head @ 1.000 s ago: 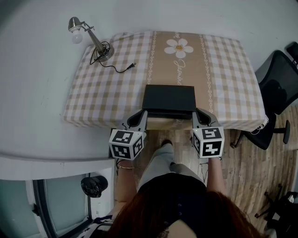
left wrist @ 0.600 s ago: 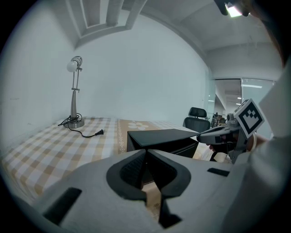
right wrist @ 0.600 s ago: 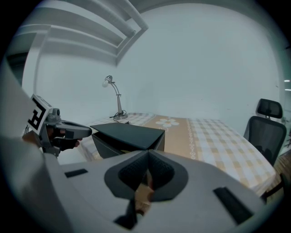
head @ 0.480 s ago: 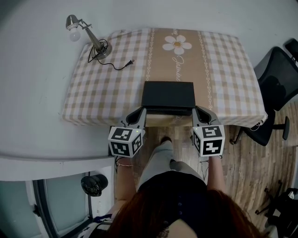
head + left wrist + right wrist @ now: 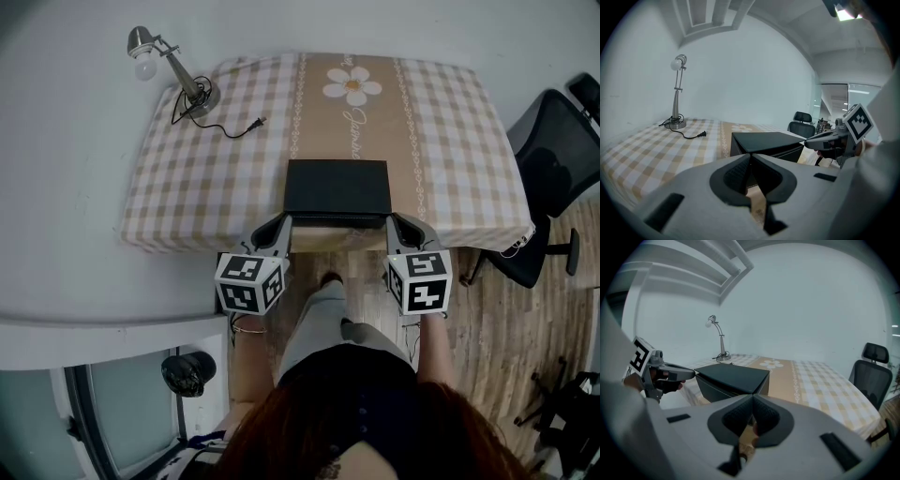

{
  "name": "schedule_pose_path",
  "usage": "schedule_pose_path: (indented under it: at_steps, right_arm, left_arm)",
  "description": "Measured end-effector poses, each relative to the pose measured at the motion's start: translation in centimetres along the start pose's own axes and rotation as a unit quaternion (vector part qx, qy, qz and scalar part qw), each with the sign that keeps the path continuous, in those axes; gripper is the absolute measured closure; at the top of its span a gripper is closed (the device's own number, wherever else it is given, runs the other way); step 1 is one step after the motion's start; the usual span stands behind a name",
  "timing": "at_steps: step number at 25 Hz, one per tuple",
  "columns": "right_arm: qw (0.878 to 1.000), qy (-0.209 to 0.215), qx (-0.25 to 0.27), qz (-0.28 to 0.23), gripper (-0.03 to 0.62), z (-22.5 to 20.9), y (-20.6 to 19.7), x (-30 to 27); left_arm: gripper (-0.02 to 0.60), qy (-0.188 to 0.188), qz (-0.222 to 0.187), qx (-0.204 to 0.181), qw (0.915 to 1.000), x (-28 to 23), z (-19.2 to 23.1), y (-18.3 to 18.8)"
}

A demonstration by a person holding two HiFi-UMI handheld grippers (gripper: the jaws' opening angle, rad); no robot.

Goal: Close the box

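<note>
A black box (image 5: pixel 337 187) sits on the checked tablecloth (image 5: pixel 187 178) near the table's front edge, with its flat lid lying over the body. My left gripper (image 5: pixel 281 226) is shut, its tip just off the box's front left corner. My right gripper (image 5: pixel 397 225) is shut too, by the front right corner. The left gripper view has the box (image 5: pixel 764 140) just beyond the closed jaws, with the right gripper (image 5: pixel 834 138) to its right. From the right gripper view, the box (image 5: pixel 733 376) lies ahead and the left gripper (image 5: pixel 670 373) beside it. Nothing is held.
A desk lamp (image 5: pixel 173 70) stands at the far left corner, its cord and plug (image 5: pixel 258 122) trailing on the cloth. A black office chair (image 5: pixel 558 150) is to the right of the table. A person's legs and wooden floor lie below the front edge.
Hardly anything has changed: the head view has drifted slightly, and both shut grippers stay at the box's front corners.
</note>
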State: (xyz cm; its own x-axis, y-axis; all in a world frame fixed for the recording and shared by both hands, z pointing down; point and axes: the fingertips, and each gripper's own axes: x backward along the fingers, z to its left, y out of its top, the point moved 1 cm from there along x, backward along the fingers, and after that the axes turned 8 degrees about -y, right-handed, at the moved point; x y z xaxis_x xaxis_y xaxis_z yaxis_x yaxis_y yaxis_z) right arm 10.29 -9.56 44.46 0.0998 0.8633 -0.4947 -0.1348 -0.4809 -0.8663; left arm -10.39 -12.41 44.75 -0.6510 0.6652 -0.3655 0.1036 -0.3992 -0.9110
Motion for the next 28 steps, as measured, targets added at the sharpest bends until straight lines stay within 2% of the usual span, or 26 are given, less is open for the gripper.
schedule_pose_path:
  at_steps: [17,28]
  right_arm:
    - [1.000,-0.011,-0.010,0.000,0.576,0.3,-0.7,0.0]
    - [1.000,-0.004,-0.012,-0.015,0.576,0.8,-1.0,1.4]
  left_arm:
    - [0.552,-0.004,0.008,0.003,1.0000,0.4,0.3,-1.0]
    - [0.552,-0.001,-0.005,-0.011,0.9999,1.9,-1.4,-0.7]
